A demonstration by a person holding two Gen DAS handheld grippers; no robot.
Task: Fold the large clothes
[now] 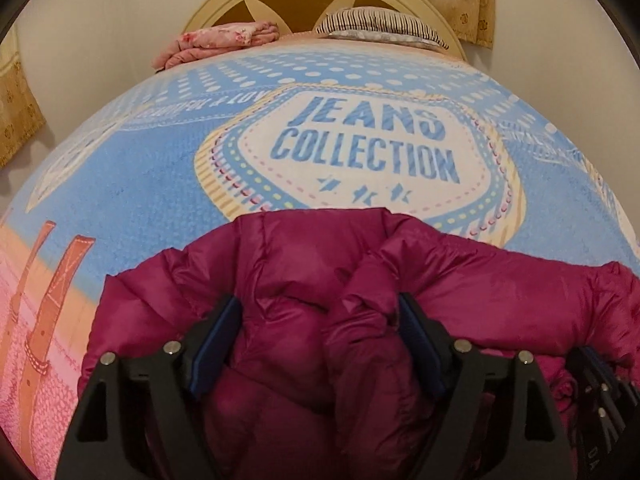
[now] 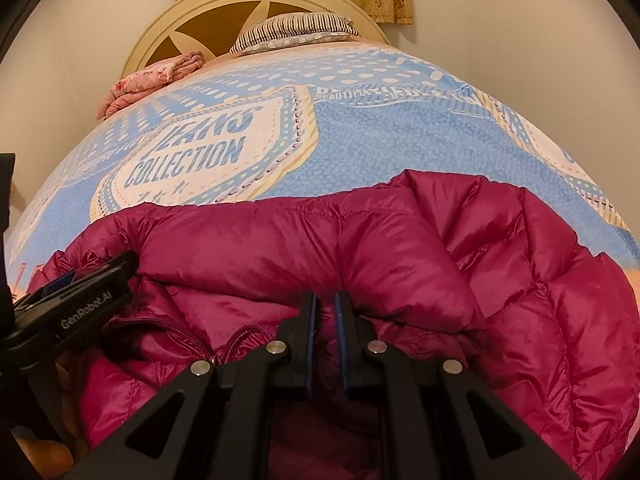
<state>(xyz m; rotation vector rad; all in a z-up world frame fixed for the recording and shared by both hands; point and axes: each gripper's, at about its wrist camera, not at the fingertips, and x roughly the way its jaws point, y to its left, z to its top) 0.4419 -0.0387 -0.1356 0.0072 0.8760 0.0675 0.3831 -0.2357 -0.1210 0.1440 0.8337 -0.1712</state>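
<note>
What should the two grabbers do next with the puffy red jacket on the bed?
Probably the left gripper should close on a jacket edge. Its jaws stand wide open over the bunched cloth, gripping nothing, while the right gripper looks pinched shut on the fabric. Both need a hold before folding across the bed.

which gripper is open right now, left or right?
The left gripper: its jaws stand wide apart over the jacket, not pressing it. The right gripper is nearly closed, pinching jacket fabric.
</note>
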